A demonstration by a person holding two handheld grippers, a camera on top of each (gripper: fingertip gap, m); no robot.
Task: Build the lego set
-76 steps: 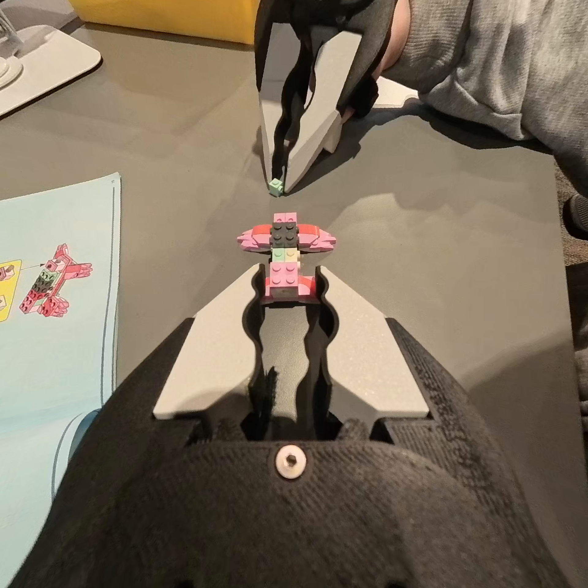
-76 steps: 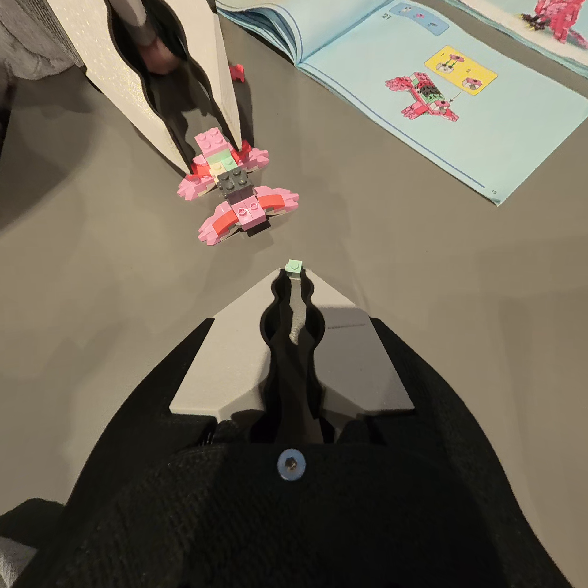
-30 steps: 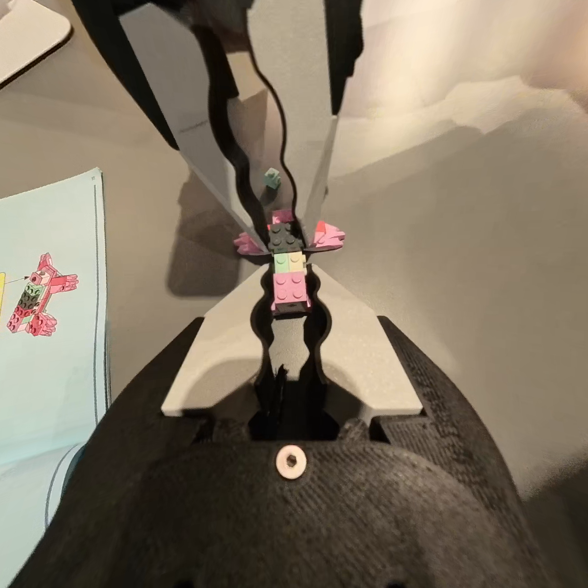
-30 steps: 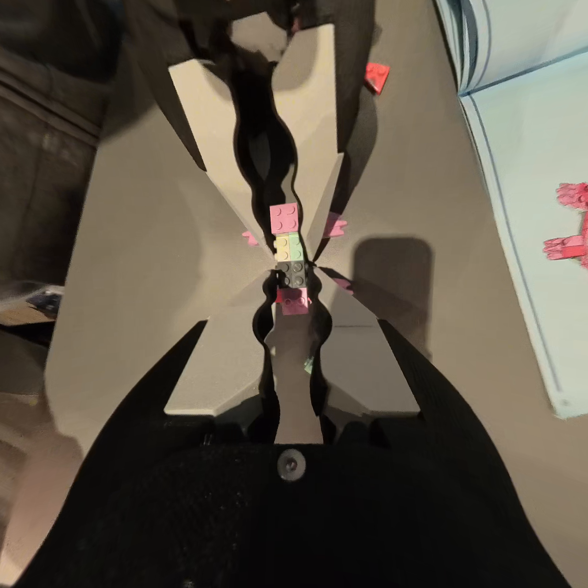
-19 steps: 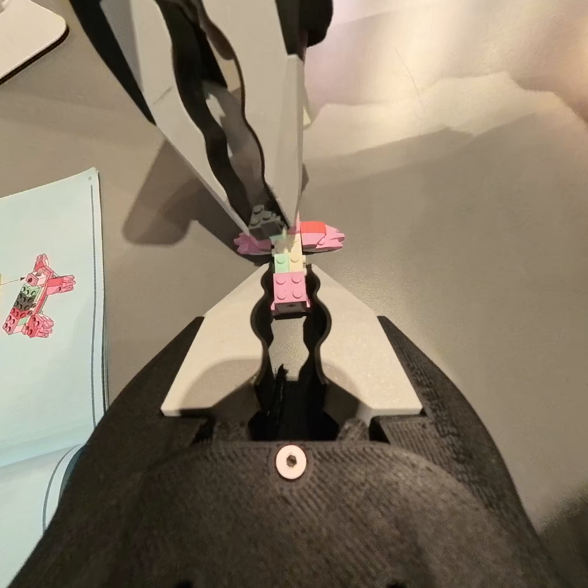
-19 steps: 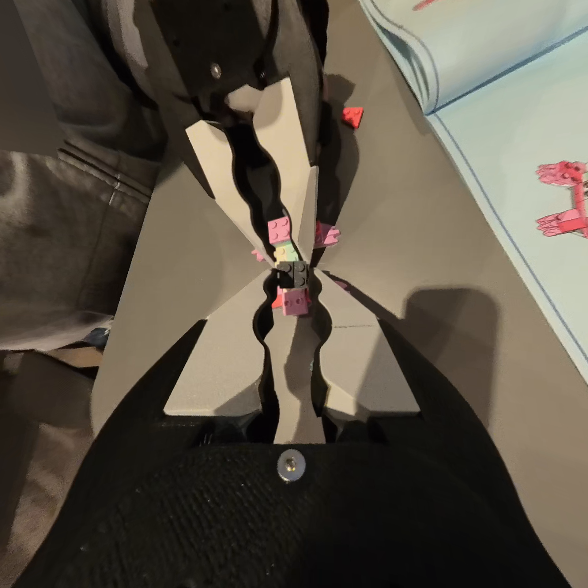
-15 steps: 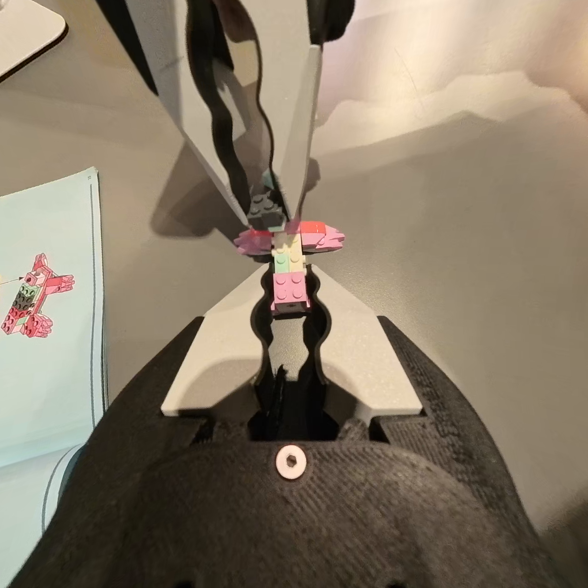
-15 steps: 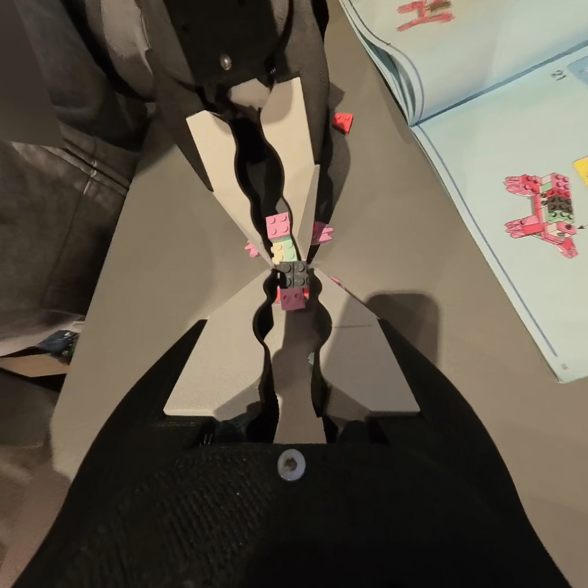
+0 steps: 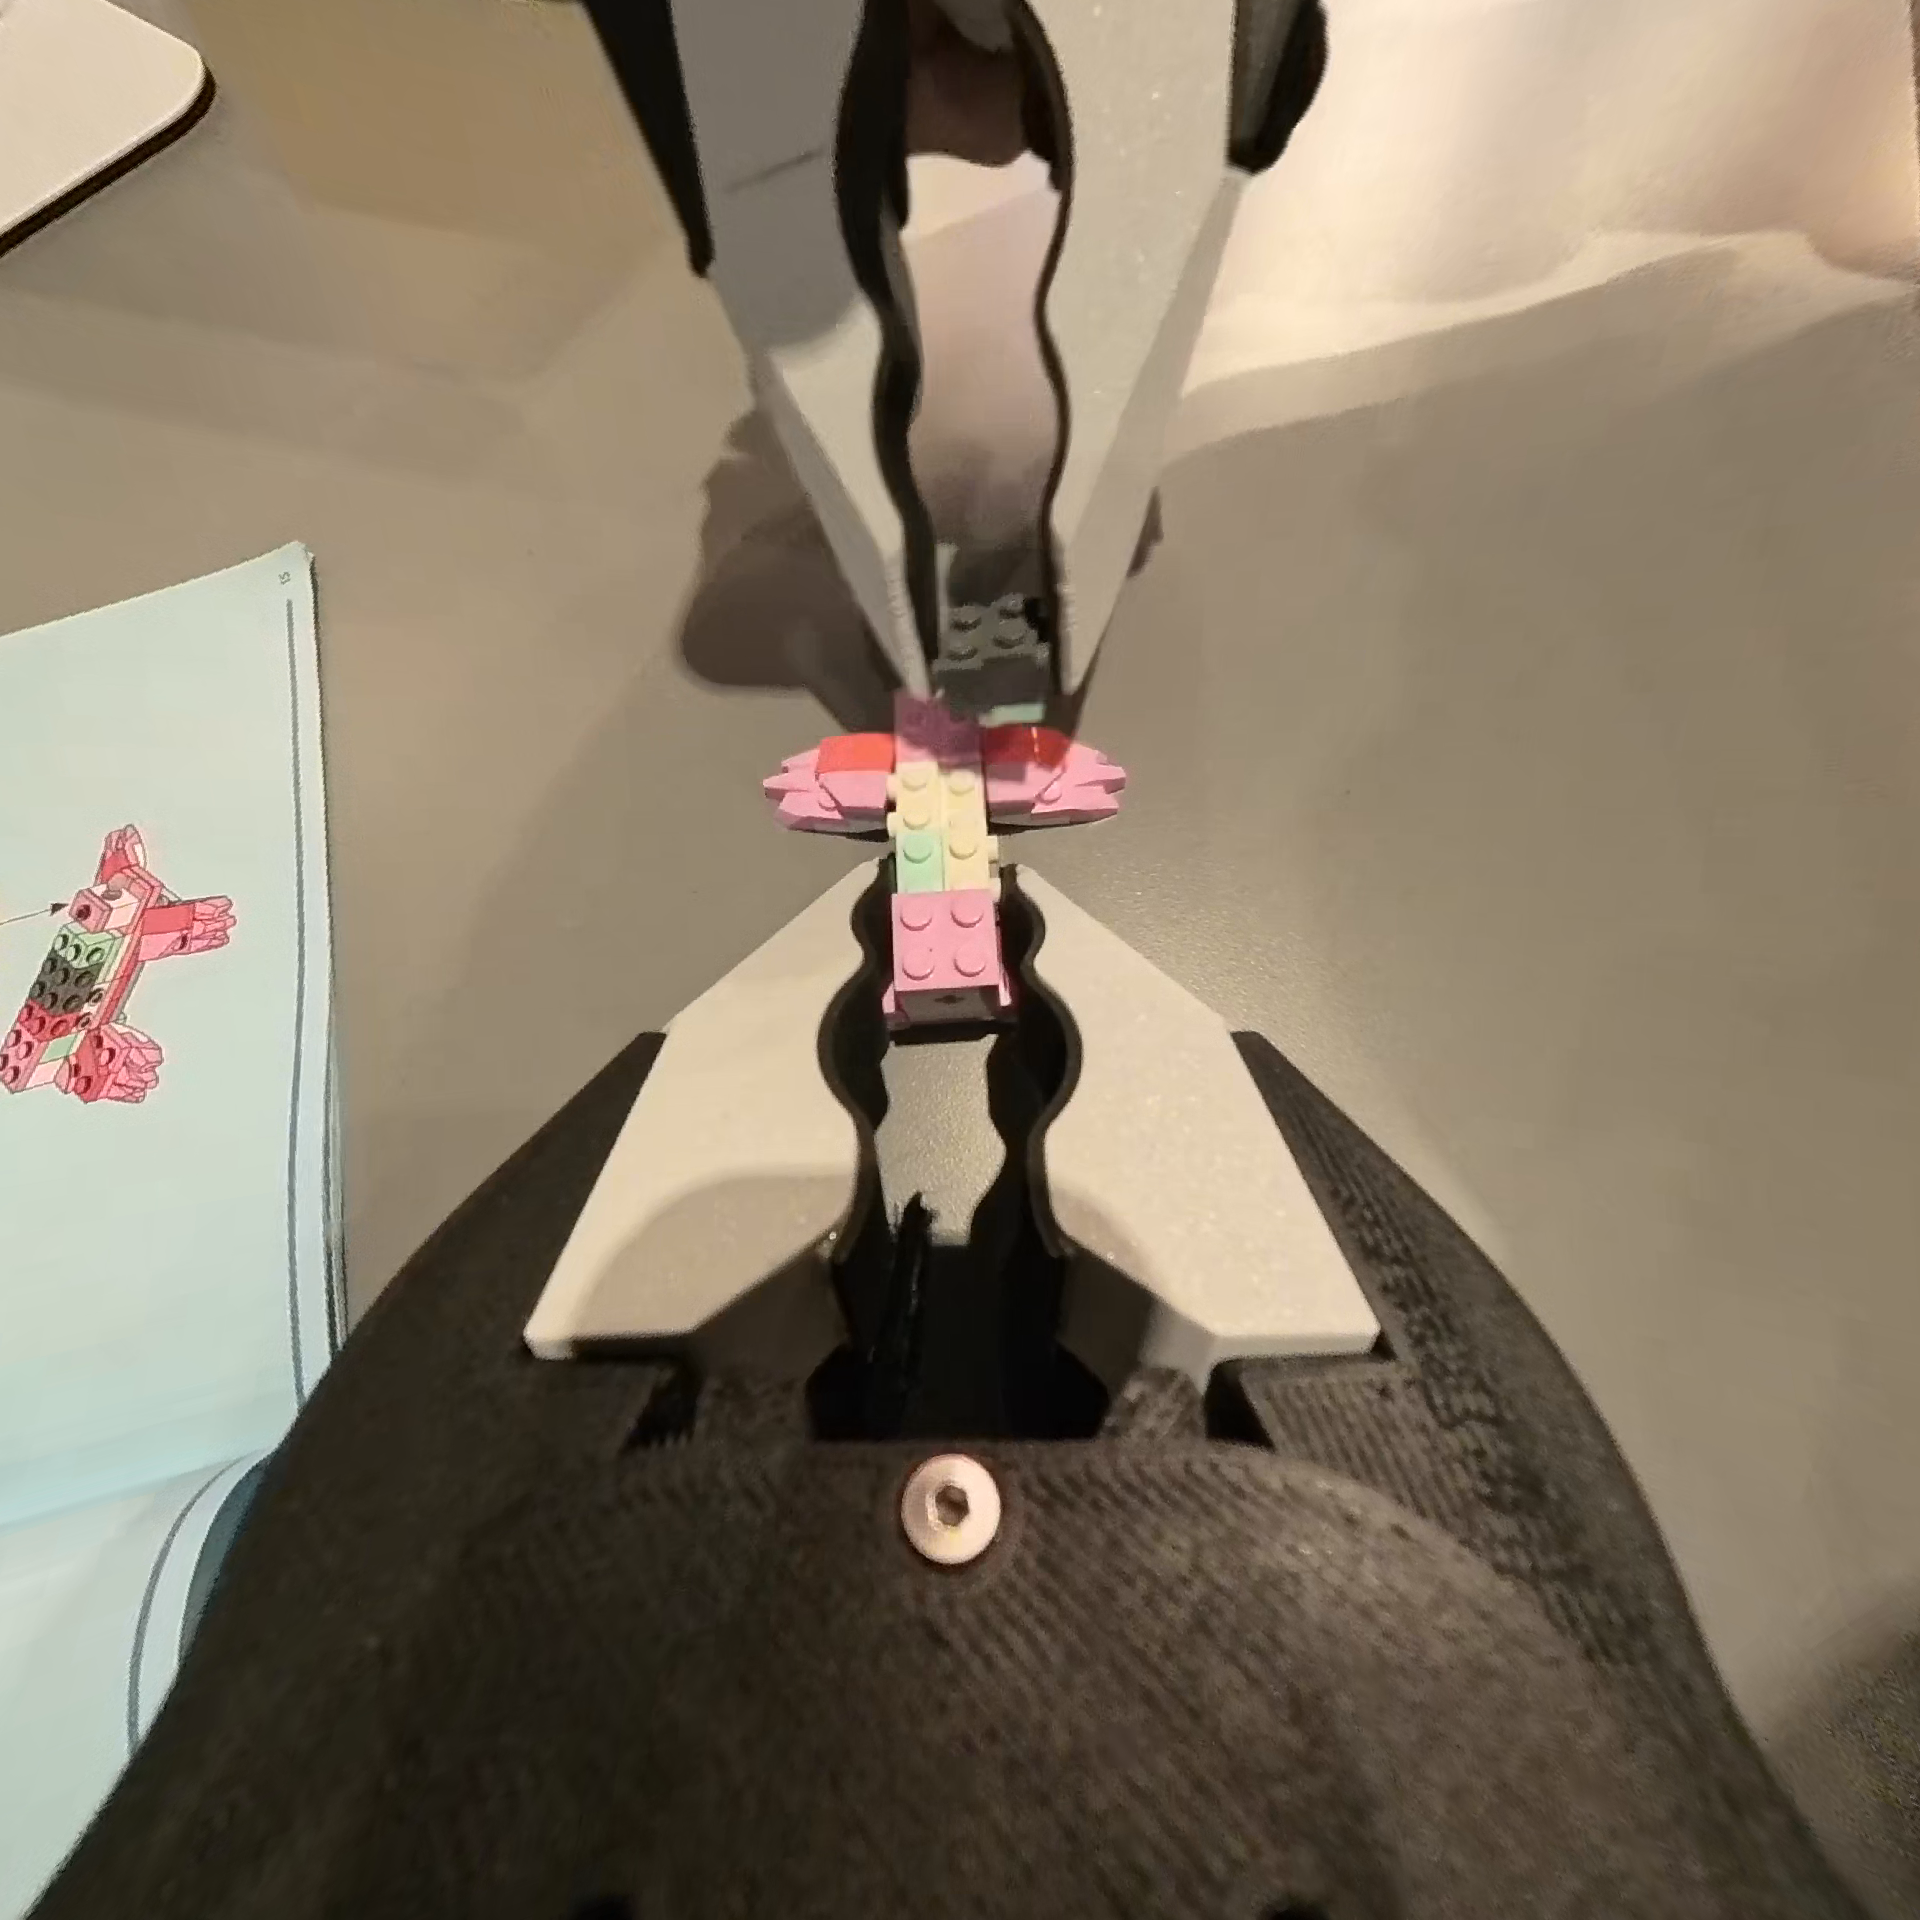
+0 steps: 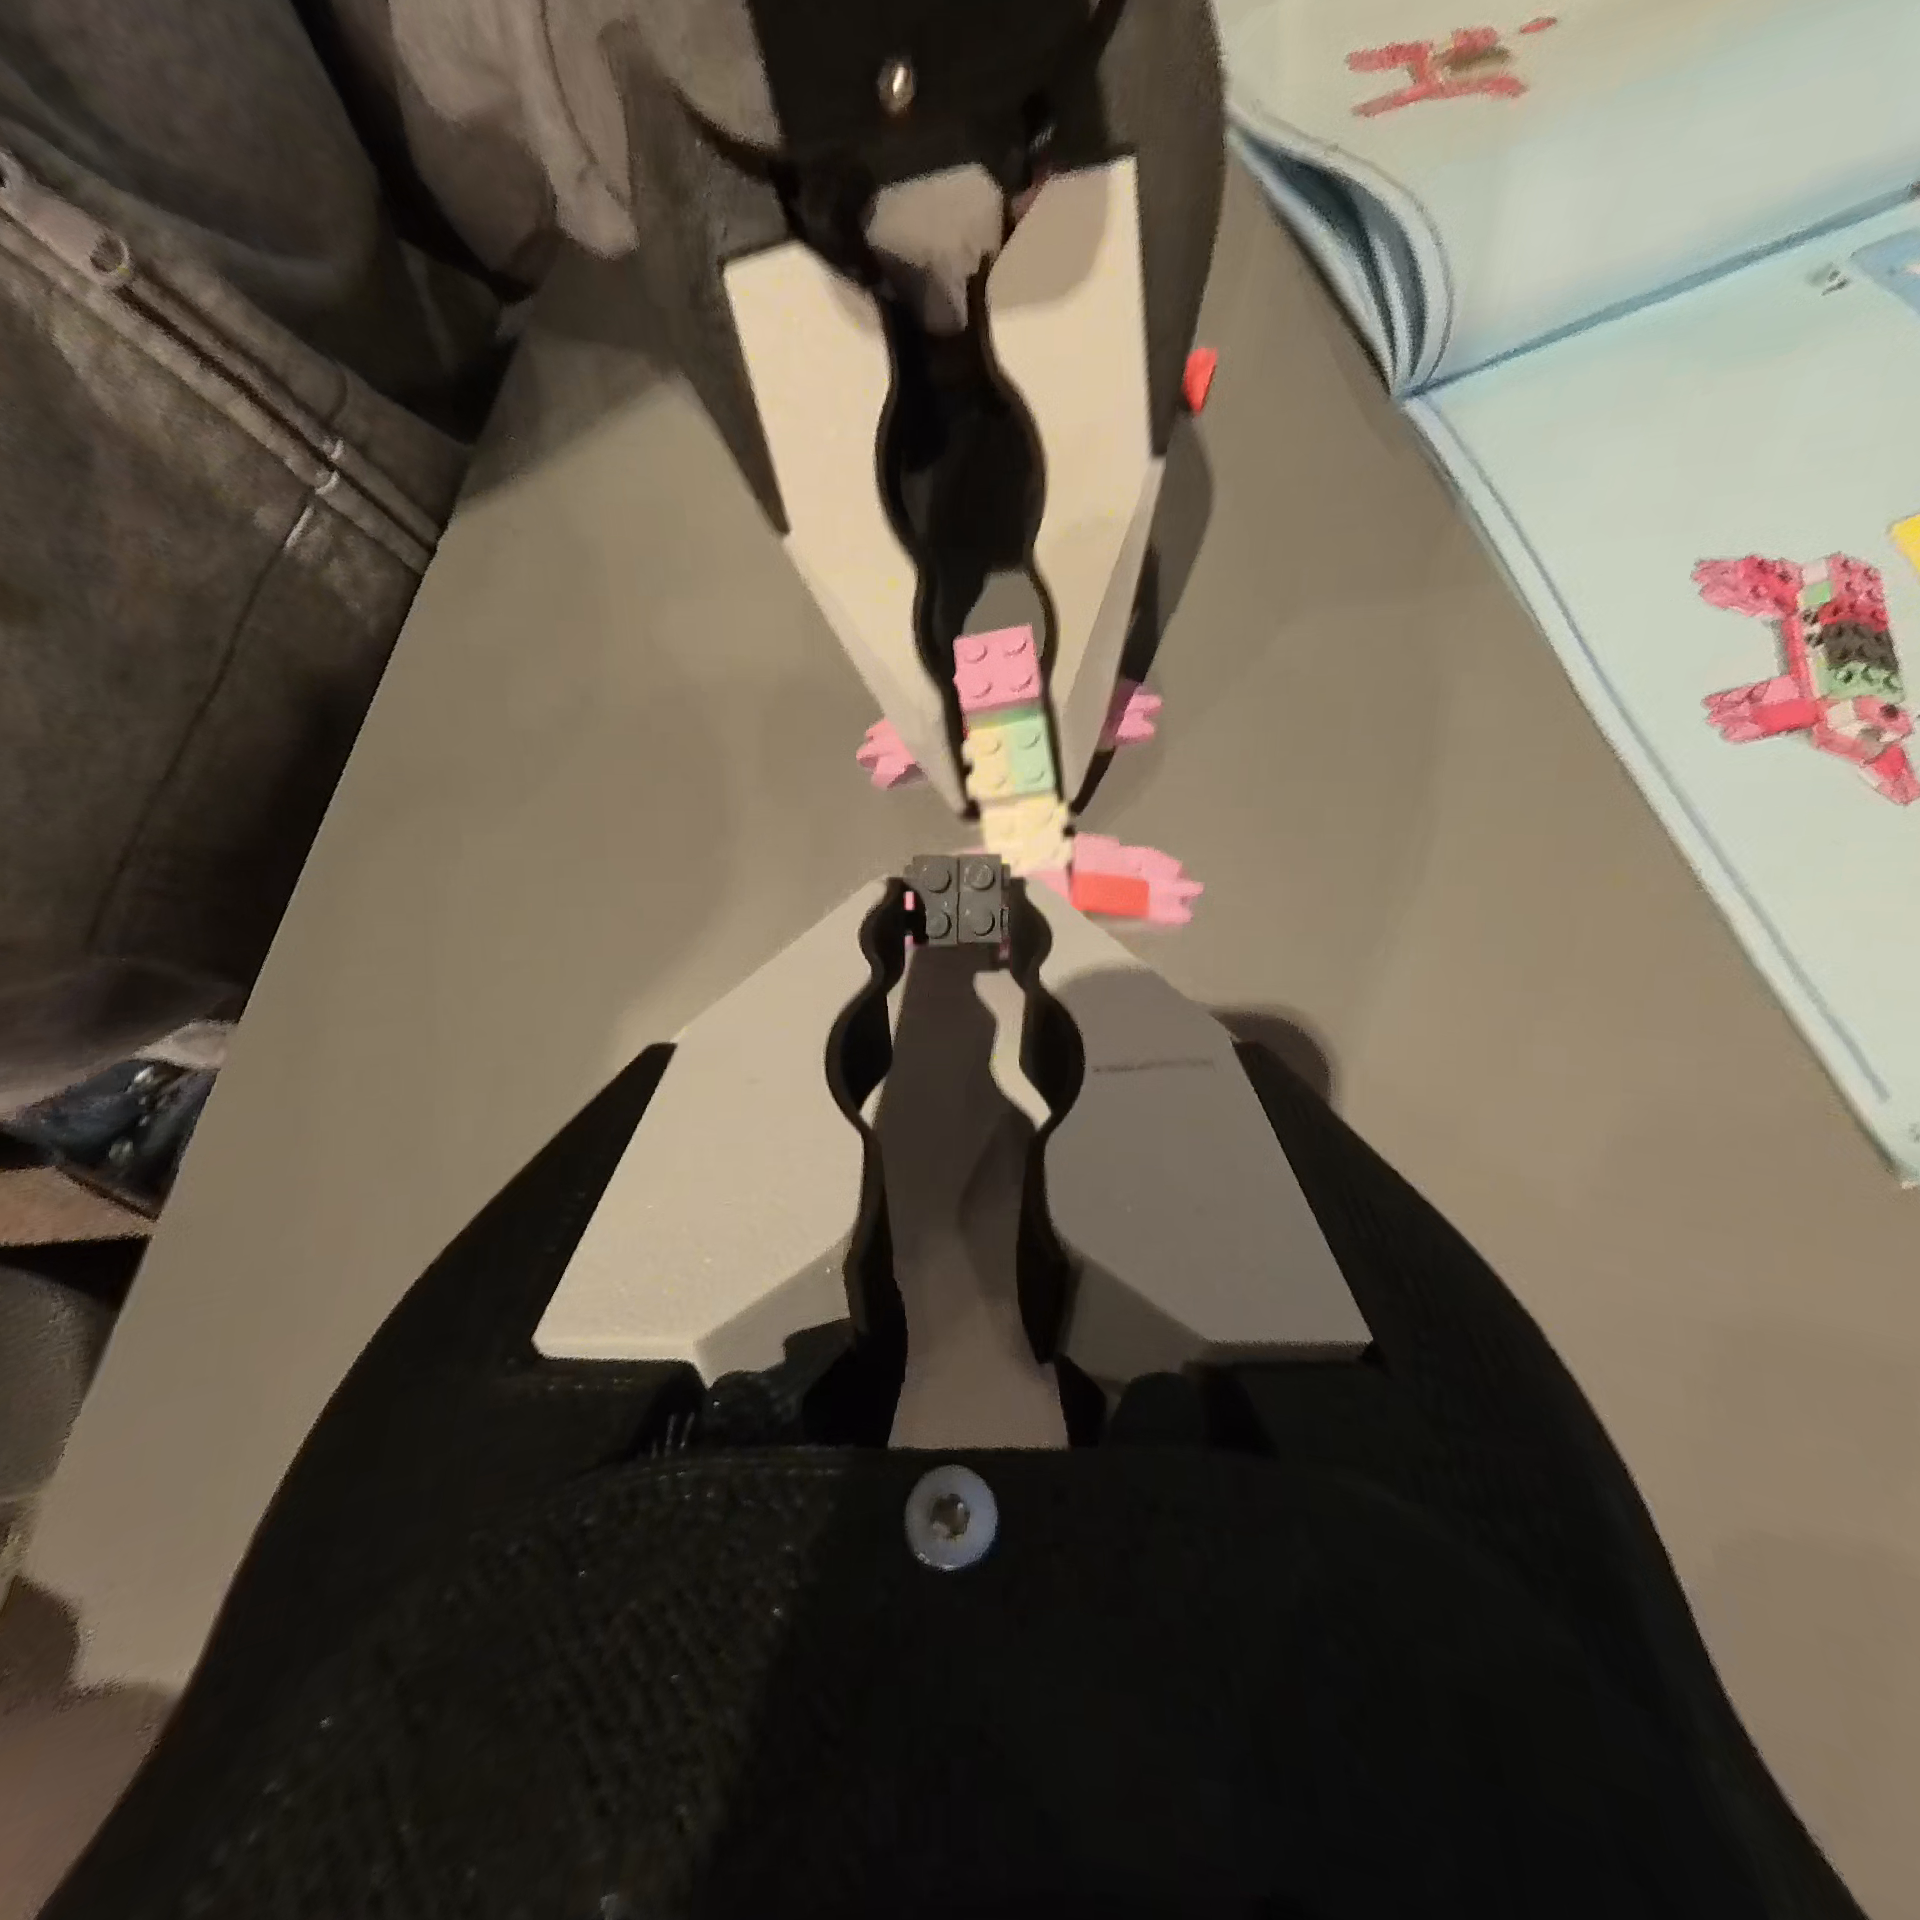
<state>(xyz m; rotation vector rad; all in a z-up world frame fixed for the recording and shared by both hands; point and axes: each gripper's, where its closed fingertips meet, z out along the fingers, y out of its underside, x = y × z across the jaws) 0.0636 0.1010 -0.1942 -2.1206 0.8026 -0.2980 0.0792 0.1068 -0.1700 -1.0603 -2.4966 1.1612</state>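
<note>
The pink lego model [image 9: 940, 821] with cream and mint plates along its middle is held above the grey table. My left gripper [image 9: 948, 883] is shut on its near end, around a pink 2x2 brick [image 9: 945, 951]. My right gripper [image 10: 958, 894] is shut on a black 2x2 brick [image 10: 958, 902], which sits apart from the model, just off its cream end [image 10: 1023, 826]. In the left wrist view the right gripper comes in from above with the black brick [image 9: 987, 644] between its tips. In the right wrist view the left gripper [image 10: 1013, 790] faces mine and holds the model [image 10: 1003, 727].
An open light-blue instruction booklet lies beside the work, seen in both views [image 9: 145, 935] [image 10: 1662, 520]. A small red piece [image 10: 1197, 376] lies on the table behind the left gripper. A person's grey clothing [image 10: 208, 416] is past the table's left edge. A white flat base [image 9: 73, 114] is far left. Left and right tips are no more than a few centimetres apart.
The black brick has come off the model's middle and moved away with my right gripper. Cream studs now show where it sat. My left gripper still holds the model.
</note>
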